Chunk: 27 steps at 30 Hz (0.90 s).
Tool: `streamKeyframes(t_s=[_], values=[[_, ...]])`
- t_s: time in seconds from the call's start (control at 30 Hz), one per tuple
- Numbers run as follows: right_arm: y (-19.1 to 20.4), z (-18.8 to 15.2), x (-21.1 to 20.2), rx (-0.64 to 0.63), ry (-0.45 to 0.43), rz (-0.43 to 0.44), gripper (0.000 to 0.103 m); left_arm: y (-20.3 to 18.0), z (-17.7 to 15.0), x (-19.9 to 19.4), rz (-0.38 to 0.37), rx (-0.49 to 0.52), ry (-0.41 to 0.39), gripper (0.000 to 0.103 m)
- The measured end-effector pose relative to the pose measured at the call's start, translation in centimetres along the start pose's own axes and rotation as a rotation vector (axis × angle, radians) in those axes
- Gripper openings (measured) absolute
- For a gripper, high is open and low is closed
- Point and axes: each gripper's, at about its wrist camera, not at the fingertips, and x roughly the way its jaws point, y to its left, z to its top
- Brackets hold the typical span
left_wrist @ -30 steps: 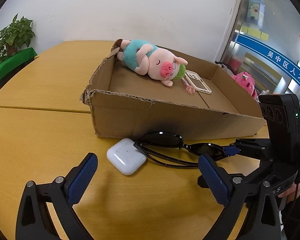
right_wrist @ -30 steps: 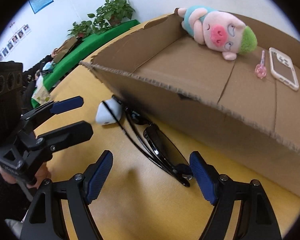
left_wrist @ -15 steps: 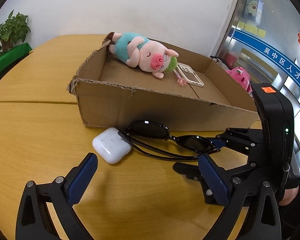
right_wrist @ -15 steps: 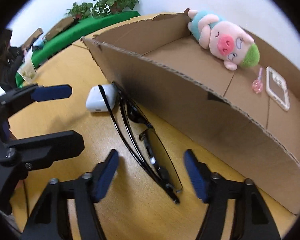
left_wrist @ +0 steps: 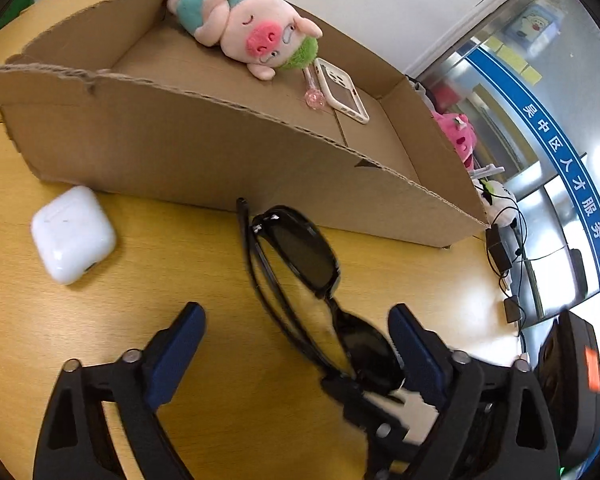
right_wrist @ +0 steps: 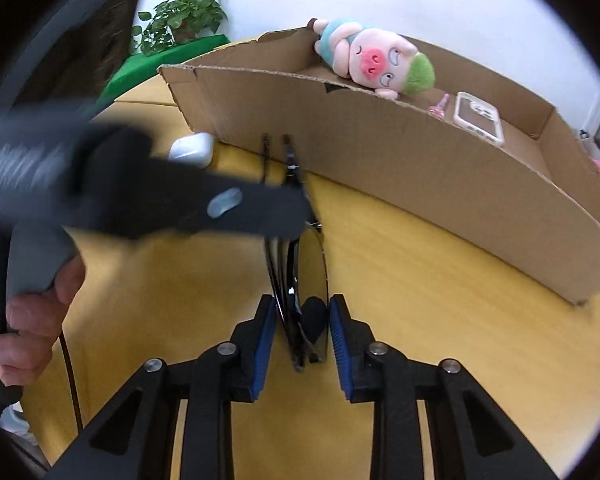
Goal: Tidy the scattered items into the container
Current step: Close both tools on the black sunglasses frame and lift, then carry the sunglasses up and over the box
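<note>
The right tool (right_wrist: 300,332) clamps one end of the folded sunglasses (right_wrist: 296,280), ready to lift them toward the cardboard box (right_wrist: 380,152) just ahead; the left tool (left_wrist: 296,344), closing, straddles the frame untouching; the earbud case (left_wrist: 72,234) waits on the counter (left_wrist: 180,280) forward-left.

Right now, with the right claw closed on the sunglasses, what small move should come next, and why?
Probably lift the right claw a little, straight up. It is shut on one end of the black sunglasses, which lie on the wooden table against the near wall of the cardboard box. They likely must clear that wall before going inside.
</note>
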Motion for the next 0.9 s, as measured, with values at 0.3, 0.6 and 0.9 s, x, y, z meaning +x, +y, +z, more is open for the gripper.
streamKeyframes(t_s=[0.3, 0.6, 0.9], values=[[1.8, -0.8, -0.5, -0.054, -0.015, -0.016, 0.023, -0.4, 0.7, 0.9, 0.036, -0.056, 0.024, 0.044], [1.4, -1.2, -0.8, -0.029, -0.036, -0.016, 0.023, -0.8, 0.9, 0.6, 0.063, -0.039, 0.026, 0.040], [0.0, -1.1, -3.7, -0.021, -0.120, -0.103, 0.021, -4.5, 2.5, -0.9, 0.037, 0.023, -0.013, 0.037]])
